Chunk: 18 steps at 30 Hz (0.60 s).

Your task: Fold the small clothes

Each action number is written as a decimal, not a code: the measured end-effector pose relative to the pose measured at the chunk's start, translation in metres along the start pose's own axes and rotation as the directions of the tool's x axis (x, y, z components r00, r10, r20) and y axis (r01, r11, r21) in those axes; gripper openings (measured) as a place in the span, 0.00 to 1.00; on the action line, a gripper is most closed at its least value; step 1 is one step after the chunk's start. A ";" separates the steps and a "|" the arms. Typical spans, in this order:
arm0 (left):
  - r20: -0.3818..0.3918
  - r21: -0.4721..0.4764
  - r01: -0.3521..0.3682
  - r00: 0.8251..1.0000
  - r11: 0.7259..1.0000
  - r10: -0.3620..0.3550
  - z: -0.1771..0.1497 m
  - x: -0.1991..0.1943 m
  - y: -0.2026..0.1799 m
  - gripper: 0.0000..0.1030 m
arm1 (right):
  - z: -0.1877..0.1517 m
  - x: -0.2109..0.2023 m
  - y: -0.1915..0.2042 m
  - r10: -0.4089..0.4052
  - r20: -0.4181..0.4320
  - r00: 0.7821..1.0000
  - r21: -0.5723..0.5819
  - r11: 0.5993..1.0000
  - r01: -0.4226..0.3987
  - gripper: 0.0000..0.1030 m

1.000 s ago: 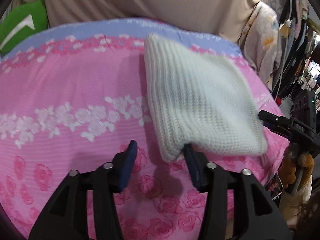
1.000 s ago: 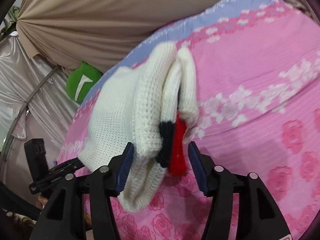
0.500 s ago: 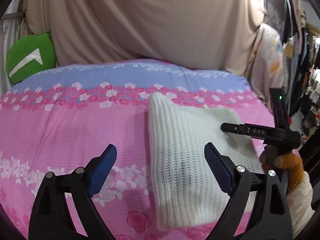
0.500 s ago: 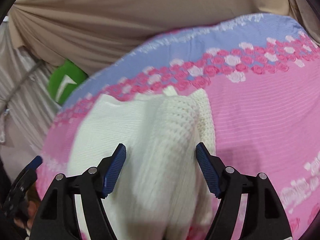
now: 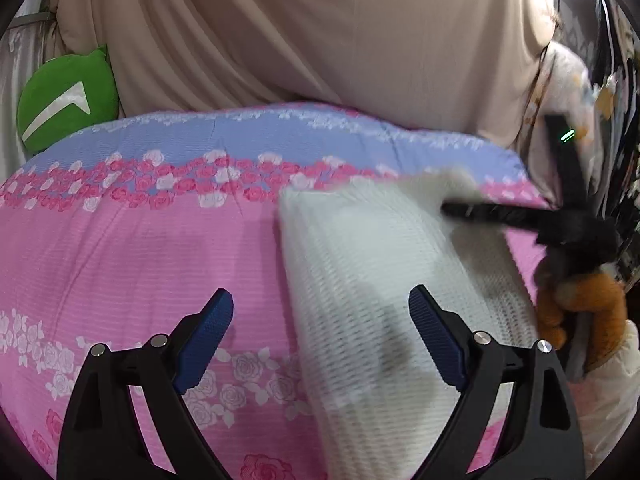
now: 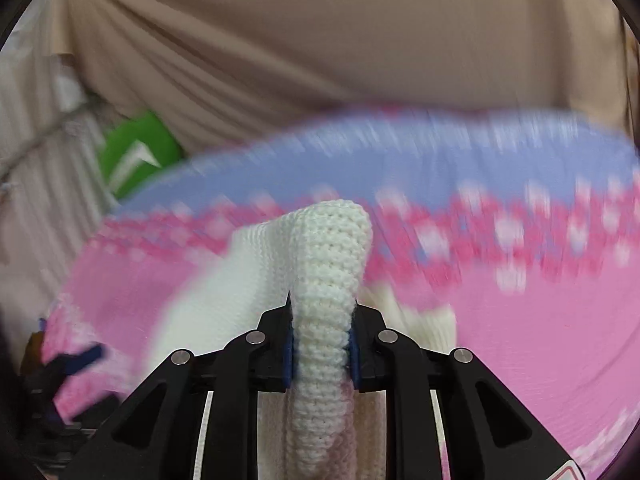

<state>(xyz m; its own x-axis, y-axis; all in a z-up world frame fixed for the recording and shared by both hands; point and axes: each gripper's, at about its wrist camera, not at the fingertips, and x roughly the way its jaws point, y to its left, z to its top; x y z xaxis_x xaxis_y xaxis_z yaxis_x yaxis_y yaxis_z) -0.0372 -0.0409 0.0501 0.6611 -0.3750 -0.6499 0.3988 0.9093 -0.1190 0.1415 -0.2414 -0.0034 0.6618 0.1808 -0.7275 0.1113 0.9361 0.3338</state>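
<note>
A folded white knitted garment point(image 5: 384, 292) lies on the pink flowered bed cover point(image 5: 120, 264). My left gripper point(image 5: 320, 336) is open and empty, held just above the garment's near left part. My right gripper point(image 6: 320, 344) is shut on a thick fold of the white garment point(image 6: 326, 280), which bulges up between its blue pads. In the left wrist view the right gripper point(image 5: 500, 216) reaches in from the right over the garment's far corner and looks blurred.
A green cushion point(image 5: 68, 100) sits at the bed's far left against a beige curtain point(image 5: 320, 40). The bed cover has a lilac band point(image 5: 280, 136) at its far edge. Hanging clothes and clutter point(image 5: 616, 120) stand at the right.
My right gripper has shut on a fold of the white garment; it was open half a second ago. My left gripper has stayed open and shifted slightly over the garment.
</note>
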 end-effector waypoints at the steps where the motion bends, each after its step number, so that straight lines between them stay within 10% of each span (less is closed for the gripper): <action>1: -0.027 0.004 -0.007 1.000 1.000 0.007 -0.003 0.008 -0.001 0.85 | -0.005 -0.003 -0.014 0.084 0.040 0.996 0.069 0.994 -0.086 0.20; 9: -0.038 -0.008 0.001 0.999 1.000 -0.001 -0.007 0.007 0.002 0.85 | -0.051 -0.109 -0.020 0.122 0.208 0.971 0.083 0.986 -0.142 0.36; 18: -0.029 0.077 0.096 0.995 0.992 -0.094 -0.021 -0.018 -0.028 0.85 | -0.142 -0.115 0.006 0.117 0.127 0.985 0.046 0.991 -0.123 0.38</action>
<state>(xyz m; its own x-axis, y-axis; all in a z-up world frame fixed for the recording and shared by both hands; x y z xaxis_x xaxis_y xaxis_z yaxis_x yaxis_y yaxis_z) -0.0736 -0.0553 0.0490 0.6018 -0.4535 -0.6574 0.5083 0.8524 -0.1227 -0.0393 -0.2138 -0.0030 0.7587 0.2492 -0.6018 0.0624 0.8918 0.4480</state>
